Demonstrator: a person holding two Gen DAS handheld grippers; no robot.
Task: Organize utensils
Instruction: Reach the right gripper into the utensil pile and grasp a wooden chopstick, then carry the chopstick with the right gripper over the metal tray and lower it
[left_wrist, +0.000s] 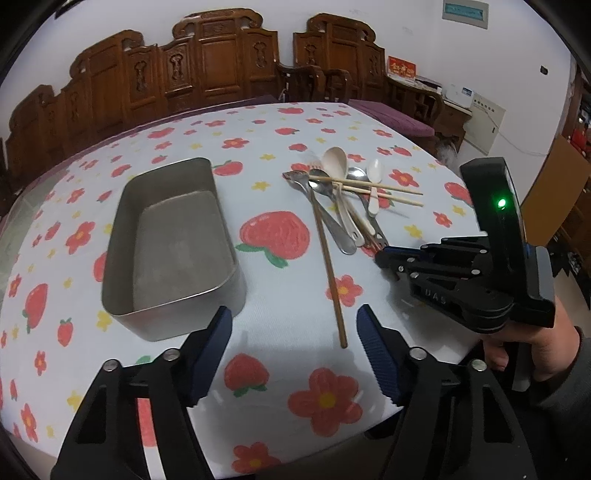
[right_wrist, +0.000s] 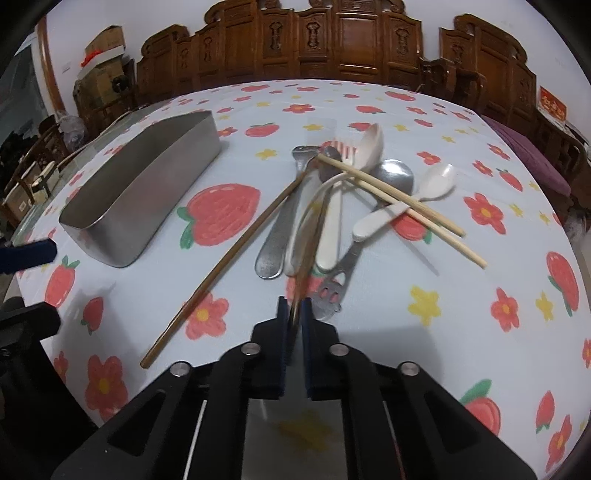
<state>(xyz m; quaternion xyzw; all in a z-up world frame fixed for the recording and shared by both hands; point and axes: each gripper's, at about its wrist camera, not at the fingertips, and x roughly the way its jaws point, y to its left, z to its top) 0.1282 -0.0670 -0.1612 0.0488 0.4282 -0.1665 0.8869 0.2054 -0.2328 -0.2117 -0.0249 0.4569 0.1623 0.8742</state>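
Observation:
A pile of utensils (right_wrist: 332, 221) lies on the strawberry tablecloth (right_wrist: 424, 332): metal spoons, white plastic spoons, forks and a pale chopstick pair (right_wrist: 399, 199). My right gripper (right_wrist: 294, 308) is shut on the near end of a dark brown chopstick (right_wrist: 310, 243), which looks blurred and runs up into the pile. A second brown chopstick (right_wrist: 221, 266) lies loose to the left. In the left wrist view the right gripper (left_wrist: 384, 254) touches the pile's (left_wrist: 343, 199) near end. My left gripper (left_wrist: 295, 328) stands open above the cloth, nothing between its fingers, with the loose chopstick (left_wrist: 330, 273) just ahead.
An empty rectangular metal tray (left_wrist: 177, 321) stands left of the pile, its side wall (right_wrist: 140, 192) showing in the right wrist view. Carved wooden chairs (left_wrist: 221, 62) line the far side. A person's hand (left_wrist: 535, 350) grips the right gripper's handle at the table's near edge.

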